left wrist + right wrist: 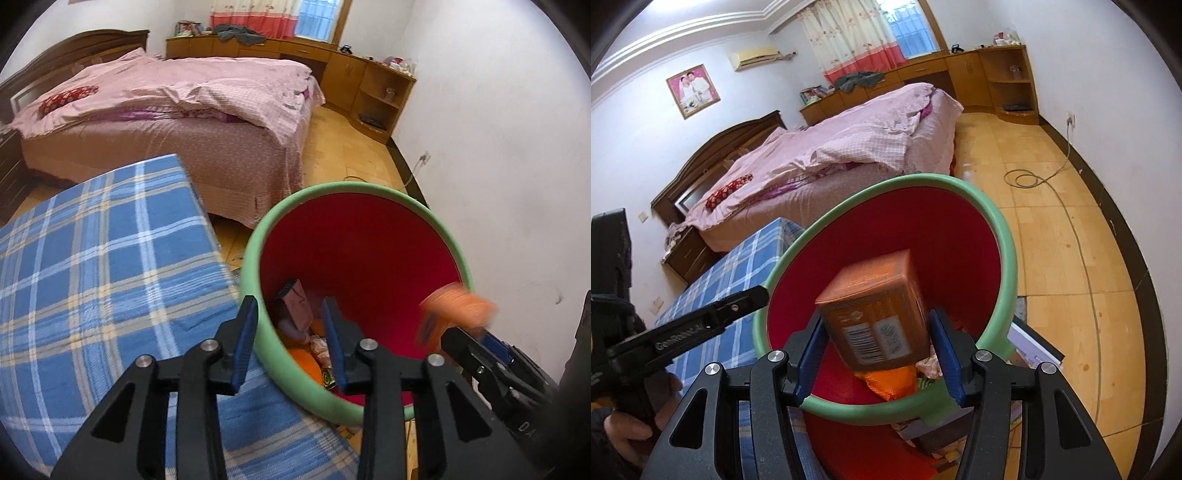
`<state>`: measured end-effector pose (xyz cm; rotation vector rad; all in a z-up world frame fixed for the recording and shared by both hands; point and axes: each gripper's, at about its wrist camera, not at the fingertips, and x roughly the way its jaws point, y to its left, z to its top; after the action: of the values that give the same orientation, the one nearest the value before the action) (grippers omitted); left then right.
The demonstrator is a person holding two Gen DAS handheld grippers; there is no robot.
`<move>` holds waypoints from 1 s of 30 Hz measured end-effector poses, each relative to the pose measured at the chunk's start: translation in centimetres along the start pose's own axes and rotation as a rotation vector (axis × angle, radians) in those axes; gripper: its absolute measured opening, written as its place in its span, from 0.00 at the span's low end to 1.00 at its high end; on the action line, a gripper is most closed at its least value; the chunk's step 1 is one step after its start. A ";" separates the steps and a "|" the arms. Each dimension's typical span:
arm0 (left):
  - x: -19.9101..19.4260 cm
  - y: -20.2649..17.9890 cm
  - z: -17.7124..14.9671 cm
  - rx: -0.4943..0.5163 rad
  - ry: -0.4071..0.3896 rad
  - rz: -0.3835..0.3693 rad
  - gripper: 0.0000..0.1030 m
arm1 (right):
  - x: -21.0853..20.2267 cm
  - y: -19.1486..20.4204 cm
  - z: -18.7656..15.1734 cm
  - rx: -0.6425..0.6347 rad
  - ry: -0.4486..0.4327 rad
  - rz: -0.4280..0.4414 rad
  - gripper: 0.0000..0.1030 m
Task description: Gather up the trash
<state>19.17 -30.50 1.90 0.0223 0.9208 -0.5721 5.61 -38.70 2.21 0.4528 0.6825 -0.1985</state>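
Above round red bin (pixel 923 236), boxy orange carton (pixel 875 314)

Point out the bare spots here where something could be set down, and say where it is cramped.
Free: the blue plaid cover left of the red bin, and the floor tiles between the bin and the white wall, apart from a coiled cable. Crowded: the bin's bottom holds wrappers, and the orange box sits above its mouth.

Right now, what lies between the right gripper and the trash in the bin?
An orange box, at the jaws of the right gripper, over the bin; right wrist view.
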 end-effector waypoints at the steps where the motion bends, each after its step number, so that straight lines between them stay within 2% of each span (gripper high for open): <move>1: -0.1 0.2 -0.1 -0.006 0.004 0.002 0.37 | 0.0 0.1 -0.1 -0.004 0.001 -0.007 0.56; 10: -3.2 2.1 -1.2 -0.040 -0.007 0.046 0.38 | -1.5 1.4 -0.4 -0.012 -0.015 0.024 0.61; 13: -4.6 2.7 -1.8 -0.054 -0.019 0.055 0.38 | -2.4 2.1 -0.7 -0.007 -0.024 0.037 0.67; 24: -10.7 4.9 -4.8 -0.079 -0.062 0.093 0.38 | -6.3 6.0 -2.5 -0.030 -0.044 0.111 0.68; 26: -12.0 5.6 -5.6 -0.096 -0.074 0.096 0.38 | -7.0 7.2 -2.9 -0.047 -0.047 0.124 0.81; 30: -14.4 7.0 -6.9 -0.127 -0.098 0.107 0.38 | -8.3 9.2 -4.0 -0.070 -0.056 0.143 0.81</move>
<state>10.61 -16.23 6.96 -0.0694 0.8533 -0.4111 -0.06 -28.48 7.93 0.4255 0.5978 -0.0514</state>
